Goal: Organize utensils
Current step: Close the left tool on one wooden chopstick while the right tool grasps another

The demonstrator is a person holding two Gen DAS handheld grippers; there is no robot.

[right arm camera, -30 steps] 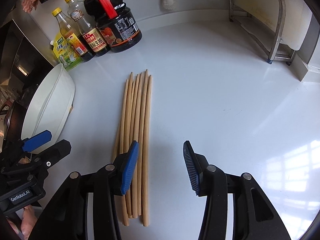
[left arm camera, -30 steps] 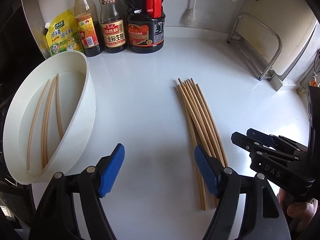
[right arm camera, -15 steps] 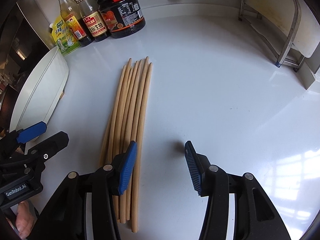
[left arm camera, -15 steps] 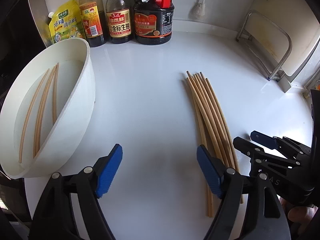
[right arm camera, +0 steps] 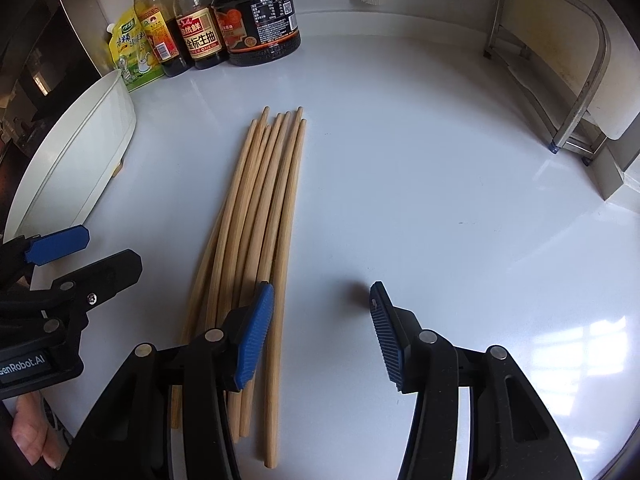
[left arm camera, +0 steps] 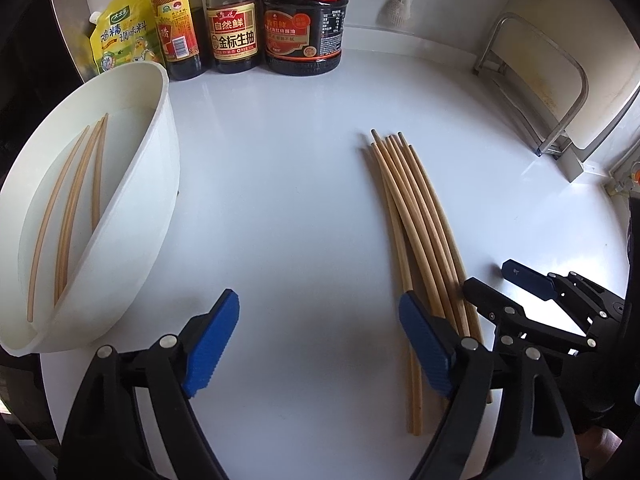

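Counter: bundle of chopsticks lies at centre-right, running 12 to 6 o'clock. Tub at 9 o'clock holds 3 chopsticks. 3 bottles and pouch stand at 11 o'clock. Rack at 2 o'clock.

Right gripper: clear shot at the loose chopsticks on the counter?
Probably yes. The right gripper is open and empty, nothing lies between it and the chopstick bundle, and its left finger already overlaps the near ends. The left gripper, jaws opening, sits off to the side.
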